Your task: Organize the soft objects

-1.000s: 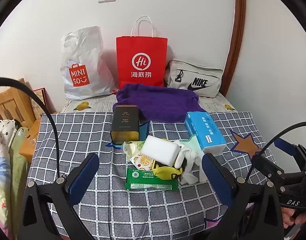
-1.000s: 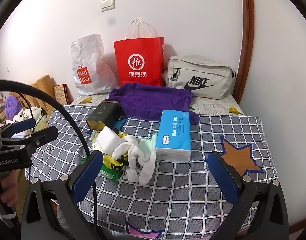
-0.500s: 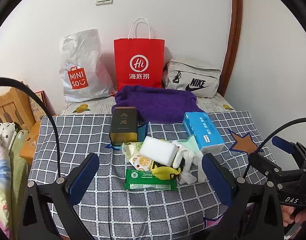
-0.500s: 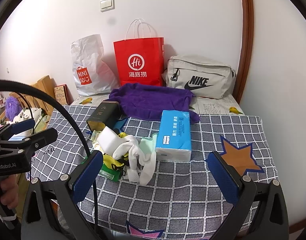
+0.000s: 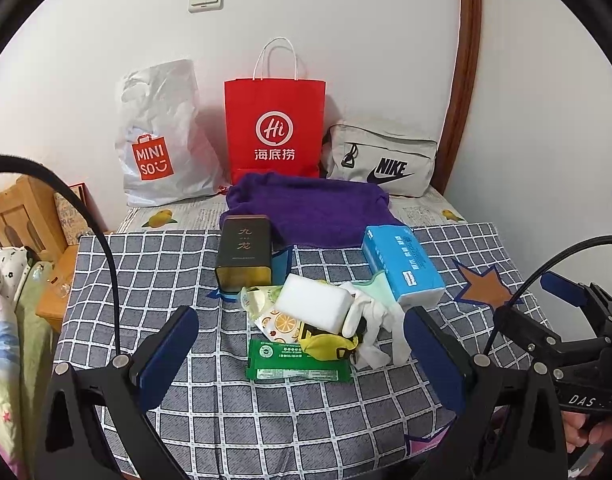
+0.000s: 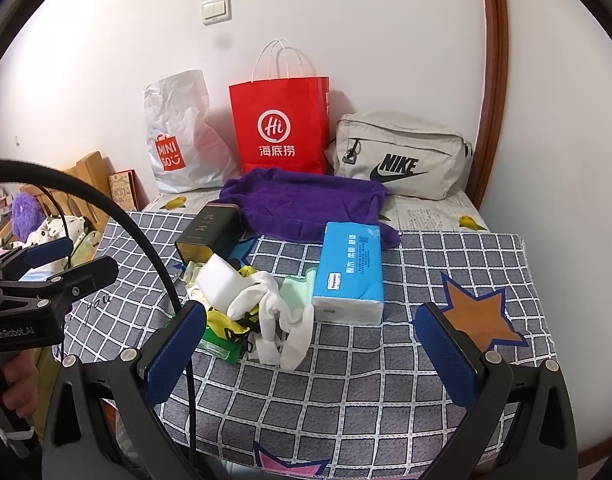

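Checkered cloth (image 5: 153, 280), pile (image 5: 318, 320) unmoved, tools unchanged

Both cameras look forward over the near edge of the checked cloth (image 5: 153, 280) toward the red bag (image 5: 274, 128) at the wall. The left wrist view faces the red bag almost squarely, from slightly left of it. The right wrist view (image 6: 279, 126) stands further right and is turned a little leftward. Both sit well back from the red bag and share it, the purple towel (image 5: 310, 208) in front of it and the tissue pack (image 6: 352, 270). Each view catches the other gripper at its edge.
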A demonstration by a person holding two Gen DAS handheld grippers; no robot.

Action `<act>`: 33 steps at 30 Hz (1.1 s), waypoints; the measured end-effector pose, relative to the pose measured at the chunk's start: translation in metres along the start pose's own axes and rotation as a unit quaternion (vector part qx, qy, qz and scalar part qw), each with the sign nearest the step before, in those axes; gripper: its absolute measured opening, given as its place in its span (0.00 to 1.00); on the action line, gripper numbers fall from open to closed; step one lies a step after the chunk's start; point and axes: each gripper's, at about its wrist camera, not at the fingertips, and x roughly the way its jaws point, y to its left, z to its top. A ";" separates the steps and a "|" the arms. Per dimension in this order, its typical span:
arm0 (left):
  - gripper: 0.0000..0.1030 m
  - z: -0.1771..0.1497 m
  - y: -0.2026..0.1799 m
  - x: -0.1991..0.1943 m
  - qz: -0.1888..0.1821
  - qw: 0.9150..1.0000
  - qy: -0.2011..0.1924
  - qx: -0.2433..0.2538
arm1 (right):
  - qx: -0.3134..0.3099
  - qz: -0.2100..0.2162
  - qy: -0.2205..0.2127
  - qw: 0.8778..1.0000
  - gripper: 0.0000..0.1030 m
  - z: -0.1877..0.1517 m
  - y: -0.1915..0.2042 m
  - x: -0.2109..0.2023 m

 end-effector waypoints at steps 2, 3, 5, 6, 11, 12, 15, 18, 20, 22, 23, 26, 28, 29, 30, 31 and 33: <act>1.00 0.000 0.001 0.000 0.002 1.000 -0.001 0.000 | -0.002 -0.001 -0.002 1.000 1.00 0.000 0.001 0.000; 1.00 0.000 0.001 0.000 0.004 1.000 -0.001 0.000 | -0.002 -0.001 -0.003 1.000 1.00 0.000 0.001 -0.001; 1.00 0.000 0.002 0.001 0.005 1.000 -0.002 -0.002 | -0.001 0.001 -0.002 1.000 1.00 0.000 0.001 -0.001; 1.00 0.000 0.003 0.001 0.006 1.000 -0.003 -0.003 | -0.001 0.002 -0.001 1.000 1.00 0.000 0.001 0.000; 1.00 0.000 0.007 0.004 -0.002 1.000 0.000 -0.010 | 0.001 0.003 0.003 1.000 1.00 0.000 0.000 0.002; 1.00 0.000 0.008 0.005 -0.008 1.000 0.003 -0.010 | 0.000 0.004 0.002 1.000 1.00 0.000 0.000 0.002; 1.00 -0.002 0.010 0.006 -0.021 1.000 0.005 -0.014 | -0.002 0.005 0.000 1.000 1.00 0.000 0.002 0.002; 1.00 -0.003 0.011 0.009 -0.025 1.000 0.004 -0.013 | -0.005 0.010 -0.002 1.000 1.00 -0.001 0.003 0.003; 1.00 -0.003 0.012 0.011 -0.015 1.000 0.002 -0.012 | -0.010 0.012 -0.001 1.000 1.00 -0.001 0.004 0.004; 1.00 -0.004 0.015 0.016 -0.009 1.000 0.004 -0.013 | -0.012 0.012 0.000 1.000 1.00 -0.002 0.005 0.007; 1.00 -0.005 0.017 0.021 -0.012 1.000 0.007 -0.015 | -0.013 0.013 0.003 1.000 1.00 -0.003 0.005 0.009; 1.00 -0.007 0.021 0.037 -0.029 0.999 0.015 -0.010 | -0.010 0.014 0.014 1.000 1.00 -0.005 0.003 0.017; 1.00 -0.009 0.023 0.052 -0.041 0.999 0.025 -0.006 | -0.008 0.014 0.022 1.000 1.00 -0.006 0.001 0.023; 1.00 -0.010 0.023 0.061 -0.051 0.998 0.031 -0.005 | -0.008 0.014 0.025 1.000 1.00 -0.007 -0.001 0.025; 1.00 -0.011 0.024 0.070 -0.064 0.997 0.038 -0.005 | -0.007 0.014 0.029 0.999 1.00 -0.008 -0.002 0.028; 1.00 -0.011 0.025 0.079 -0.080 0.996 0.044 -0.007 | -0.006 0.014 0.033 0.999 1.00 -0.009 -0.003 0.032; 1.00 -0.010 0.027 0.095 -0.099 0.994 0.050 -0.014 | -0.003 0.014 0.039 0.999 1.00 -0.010 -0.006 0.038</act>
